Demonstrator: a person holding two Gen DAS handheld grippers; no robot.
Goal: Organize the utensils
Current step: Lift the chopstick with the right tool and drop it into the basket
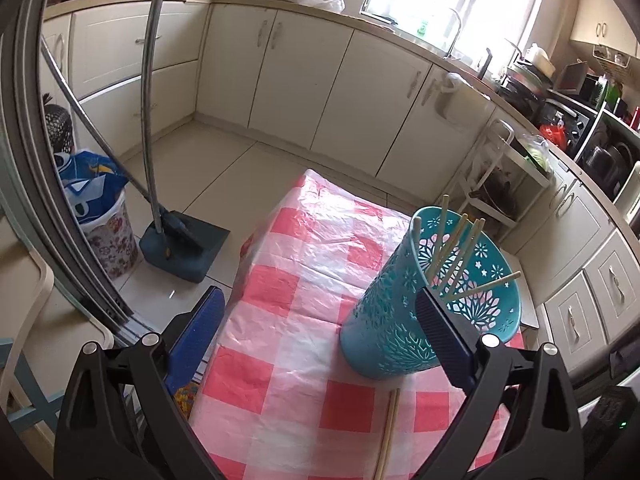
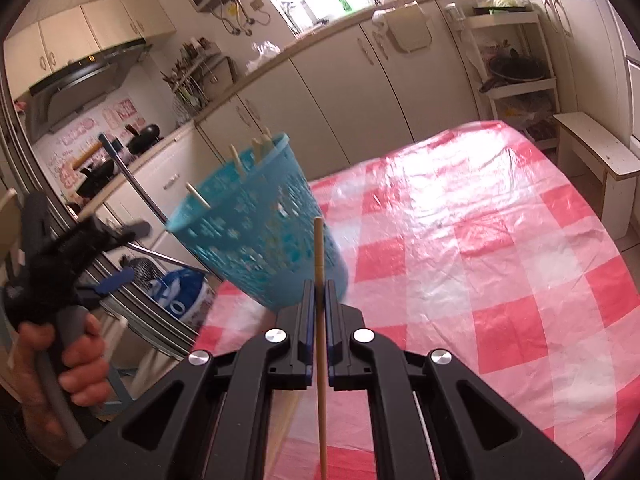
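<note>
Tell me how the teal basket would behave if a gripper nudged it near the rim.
The teal basket looks like thin perforated plastic, so probably light. It is tall with a base narrower than its rim, so a nudge up high would likely tip it. The glossy checked tablecloth may let it slide instead.

My left gripper (image 1: 320, 312) has a glossy black frame of two forked arms with triangular cut-outs, four round silver pivot screws near the knuckles, and flat fingers faced with ribbed dark blue pads (image 1: 440, 320). My right gripper (image 2: 319, 292) is the same build: black linkage arms with triangular openings, four silver screw heads, black fingers edged in blue. In the right wrist view the left unit appears as a blurred black body with a blue pad and a grey handle, gripped by my bare left hand (image 2: 76, 356); no glove is visible.
</note>
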